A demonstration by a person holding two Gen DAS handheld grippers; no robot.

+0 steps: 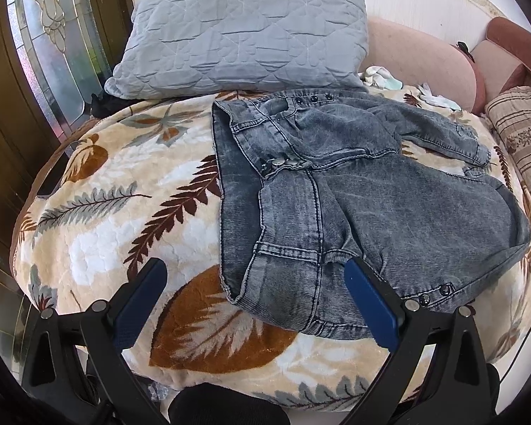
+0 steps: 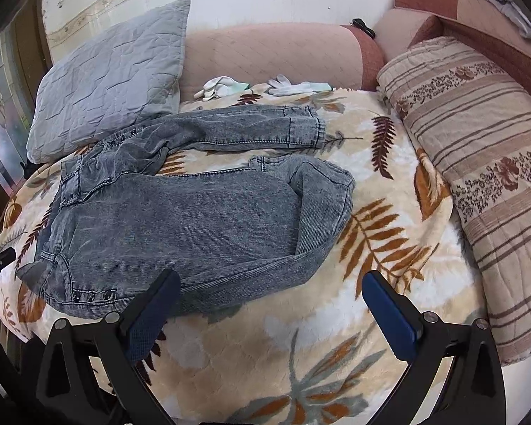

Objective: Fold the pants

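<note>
Grey acid-wash denim pants (image 1: pixel 371 191) lie on a leaf-patterned blanket (image 1: pixel 124 191), waistband toward the left, legs toward the right. In the right wrist view the pants (image 2: pixel 194 219) show one leg stretched out at the back and the near leg doubled back on itself. My left gripper (image 1: pixel 255 265) is open and empty, hovering just short of the near waistband corner. My right gripper (image 2: pixel 270 276) is open and empty, above the blanket (image 2: pixel 336 336) by the near edge of the folded leg.
A grey quilted pillow (image 1: pixel 240 32) leans at the back left. White gloves (image 2: pixel 297 86) lie by the pink headboard cushion (image 2: pixel 272 53). A striped bolster (image 2: pixel 485 163) runs along the right side. A glass door (image 1: pixel 49 46) stands at the left.
</note>
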